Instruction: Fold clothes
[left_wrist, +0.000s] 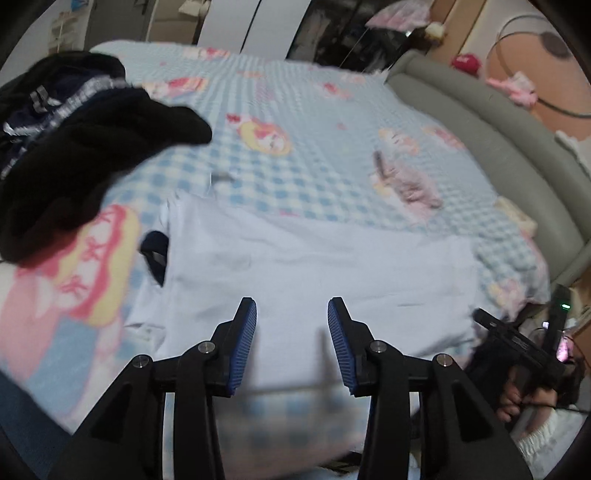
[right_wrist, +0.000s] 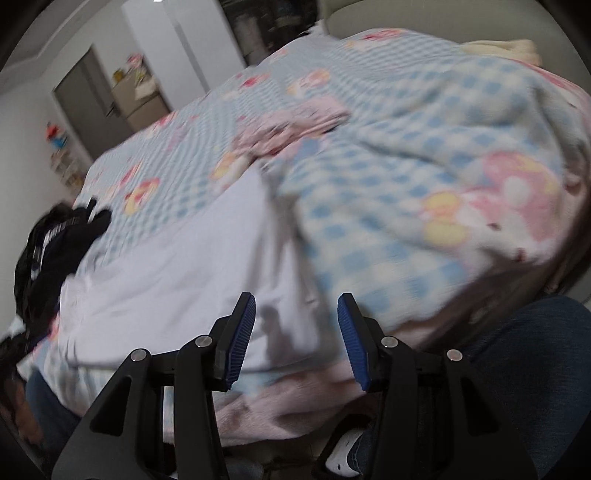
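Blue-and-white checked bedspread (left_wrist: 295, 122) with pink and yellow cartoon prints is filling most of both views, soft quilted texture, blurred. Grey padded bed frame (left_wrist: 491, 129) is curving down the right side of the left wrist view. Pale lavender-white garment (left_wrist: 303, 266) is lying flat on the bedspread at centre and lower centre, smooth thin fabric, roughly rectangular, long axis running left to right across the frame; a dark collar-like patch (left_wrist: 155, 254) is showing at its left end. Black and navy clothes pile (left_wrist: 74, 147) is sitting crumpled at upper left. Left gripper (left_wrist: 291, 343) is hovering over the garment's near edge, blue ribbed pads spread, nothing between. Right gripper (right_wrist: 295, 339) is likewise spread, gripping nothing.
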